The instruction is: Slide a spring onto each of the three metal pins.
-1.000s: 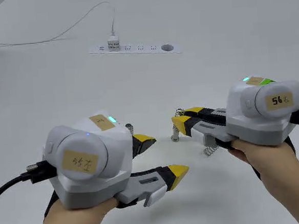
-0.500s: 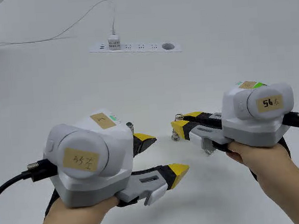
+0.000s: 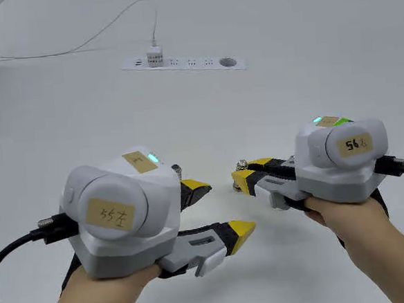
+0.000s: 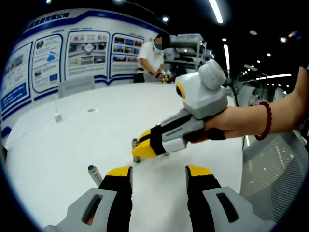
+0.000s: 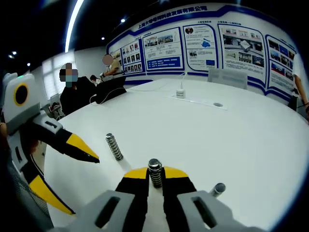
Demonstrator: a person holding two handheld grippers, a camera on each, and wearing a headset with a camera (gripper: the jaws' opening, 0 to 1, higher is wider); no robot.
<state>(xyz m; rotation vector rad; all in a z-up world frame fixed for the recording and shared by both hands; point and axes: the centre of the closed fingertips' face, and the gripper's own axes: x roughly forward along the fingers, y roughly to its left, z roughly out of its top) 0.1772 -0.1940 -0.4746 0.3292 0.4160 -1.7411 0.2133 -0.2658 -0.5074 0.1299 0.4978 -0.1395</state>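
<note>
The right hand-held gripper (image 5: 155, 175) pinches a spring-wrapped pin (image 5: 155, 169) standing on the worktop (image 5: 231, 140). A second pin (image 5: 114, 146), also wearing a spring, stands just beyond and left of its tips. A third pin (image 5: 217, 189) is close on their right. The left hand-held gripper (image 4: 158, 180) is spread and holds nothing, with the second pin just outside its left jaw.

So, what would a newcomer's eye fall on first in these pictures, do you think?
Probably the two yellow-tipped tools facing each other over the white workbench: the left hand-held gripper, open, at the lower left, and the right hand-held gripper, closed on a spring around an upright pin. A second spring-covered pin stands just beside it, and a power strip lies farther back.
</note>
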